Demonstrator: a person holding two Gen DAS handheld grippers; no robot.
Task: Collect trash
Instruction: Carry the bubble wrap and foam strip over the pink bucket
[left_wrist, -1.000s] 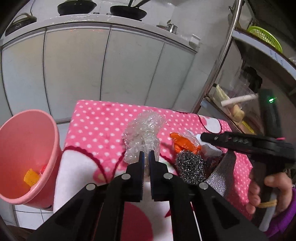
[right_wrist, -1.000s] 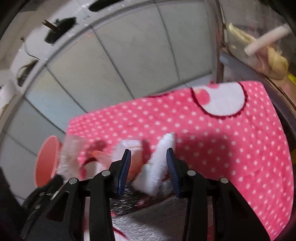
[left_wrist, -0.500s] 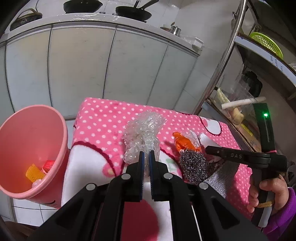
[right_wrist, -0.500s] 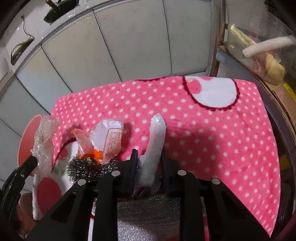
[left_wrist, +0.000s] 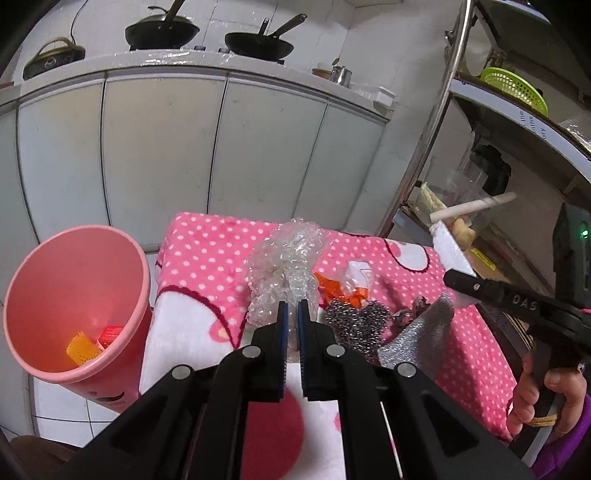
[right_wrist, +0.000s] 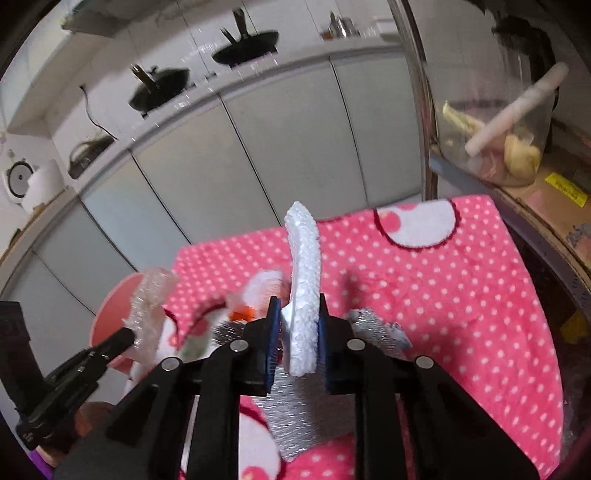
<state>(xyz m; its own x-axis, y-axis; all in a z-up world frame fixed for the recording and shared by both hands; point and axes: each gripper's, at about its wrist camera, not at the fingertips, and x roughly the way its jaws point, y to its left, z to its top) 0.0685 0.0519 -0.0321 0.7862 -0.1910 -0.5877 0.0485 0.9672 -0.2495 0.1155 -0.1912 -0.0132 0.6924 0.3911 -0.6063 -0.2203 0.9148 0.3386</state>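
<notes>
- Trash in both grippers, bin drop comes next by my read: carry each piece over the pink bin (left_wrist: 77, 306) mouth before releasing, keep it clear of the rim.
- Left gripper (left_wrist: 290, 314) is clamped narrow on the bubble wrap (left_wrist: 286, 266); wrap sticks out toward 12 o'clock from the tips, lifted above the polka-dot cloth (left_wrist: 207, 251).
- Right gripper (right_wrist: 295, 332): jaws closing on the white foam strip (right_wrist: 303, 266), pads pressing both sides; strip stands upright toward 12 o'clock.
- Foam is light and crumbly, so don't over-squeeze, and don't swing fast.
- Bin sits at 9 o'clock of the left tips, beside the cloth edge, with orange scraps already inside.
- Left on cloth: steel scourer (left_wrist: 356, 319), orange wrapper (left_wrist: 334, 288), silver sheet (left_wrist: 417, 339), at 3 o'clock of the left tips.
</notes>
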